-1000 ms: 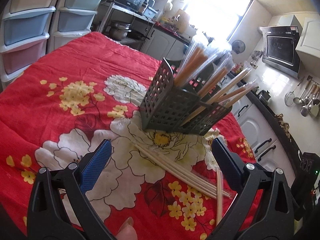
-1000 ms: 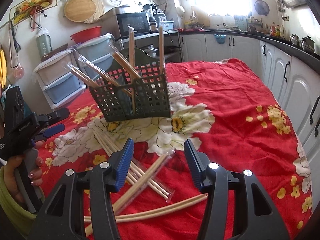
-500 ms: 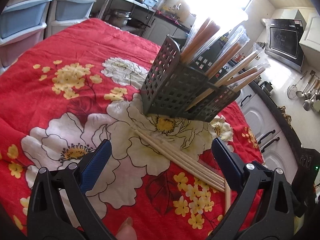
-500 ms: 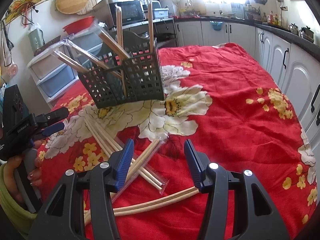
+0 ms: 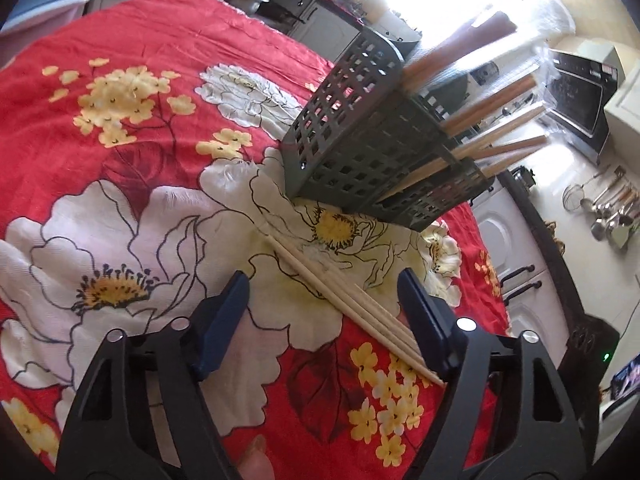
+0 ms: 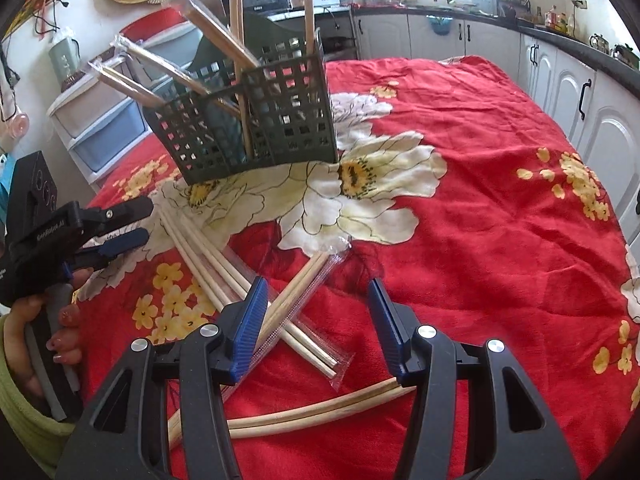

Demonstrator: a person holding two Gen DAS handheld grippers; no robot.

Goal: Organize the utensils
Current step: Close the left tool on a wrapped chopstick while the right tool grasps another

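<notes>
Left wrist view: left gripper [image 5: 322, 312] low over the red floral cloth [image 5: 132, 60], jaws apart but just been narrowing, bare chopsticks [image 5: 340, 296] lying between them, untouched. Grey mesh caddy [image 5: 360, 152] just beyond already holds several wrapped pairs.

Right wrist view: right gripper [image 6: 316, 320] half spread, empty, hanging above a wrapped pair [image 6: 298, 292] crossing the bare sticks; a curved pair [image 6: 320, 408] lies nearest. Judgement: partly done, with loose chopsticks not yet in the caddy.
</notes>
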